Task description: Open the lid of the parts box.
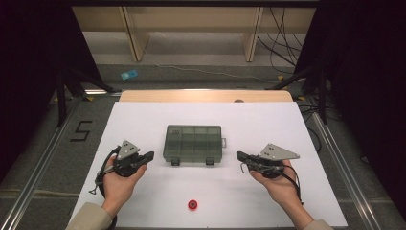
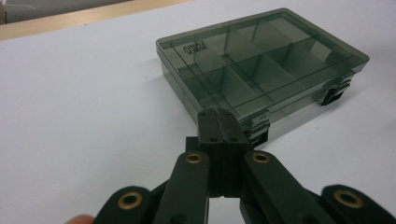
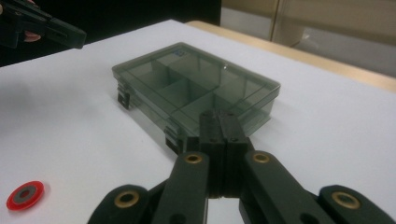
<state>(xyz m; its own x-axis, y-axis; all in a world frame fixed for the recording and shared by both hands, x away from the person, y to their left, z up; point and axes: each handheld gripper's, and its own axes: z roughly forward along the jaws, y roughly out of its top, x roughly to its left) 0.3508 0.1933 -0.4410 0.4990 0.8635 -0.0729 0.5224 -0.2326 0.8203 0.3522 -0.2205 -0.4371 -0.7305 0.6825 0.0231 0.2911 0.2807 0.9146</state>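
Left gripper (image 1: 149,155): fingers pressed together, nothing between them, tips near left front corner of compartment box (image 1: 193,143), not touching. Right gripper (image 1: 241,155): fingers likewise fully closed and empty, just off box's right front corner. Box (smoky clear plastic, lid closed, two front latches) lies flat mid-bench (image 1: 143,201) between both grippers. Embossed lettering on lid corner, mirrored, too faint to read. Red disc (image 1: 193,205) near front edge, well apart from box.
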